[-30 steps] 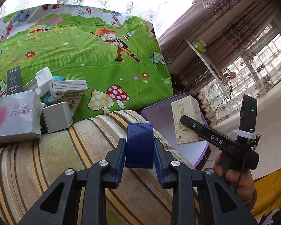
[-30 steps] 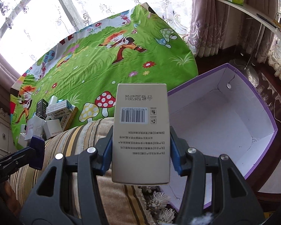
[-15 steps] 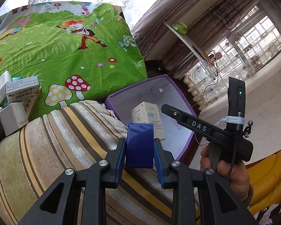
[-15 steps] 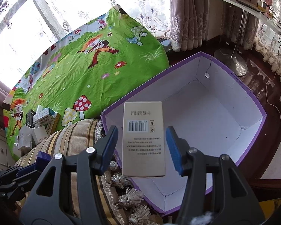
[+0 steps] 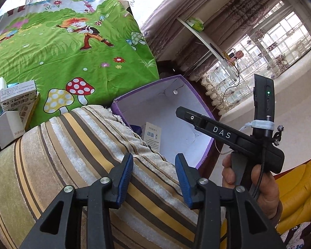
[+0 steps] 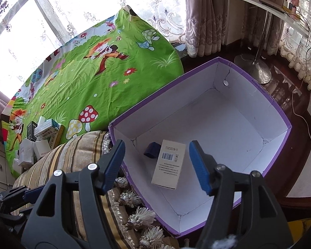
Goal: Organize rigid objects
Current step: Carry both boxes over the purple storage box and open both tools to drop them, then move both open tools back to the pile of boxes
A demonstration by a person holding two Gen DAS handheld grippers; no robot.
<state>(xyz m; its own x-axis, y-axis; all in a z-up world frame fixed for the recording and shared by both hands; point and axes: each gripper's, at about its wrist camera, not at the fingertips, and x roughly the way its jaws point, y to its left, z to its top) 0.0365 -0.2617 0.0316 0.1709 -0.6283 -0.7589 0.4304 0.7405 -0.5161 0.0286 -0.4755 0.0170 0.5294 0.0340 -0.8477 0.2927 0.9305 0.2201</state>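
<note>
Left gripper (image 5: 154, 175) and right gripper (image 6: 156, 166) just opened, both empty, beige carton (image 6: 169, 164) and blue block (image 6: 152, 149) lying inside purple box (image 6: 280, 112)

The open box (image 6: 234, 124) sits on the floor, right of the striped cushion (image 6: 76, 151). Inside it, near the cushion-side wall, the carton (image 6: 169, 164) lies flat with the small block (image 6: 152, 149) touching its left edge. Behind the cushion spreads the sheet (image 6: 97, 78), and a pile of cartons (image 6: 41, 139) rests on it at the far left.
</note>
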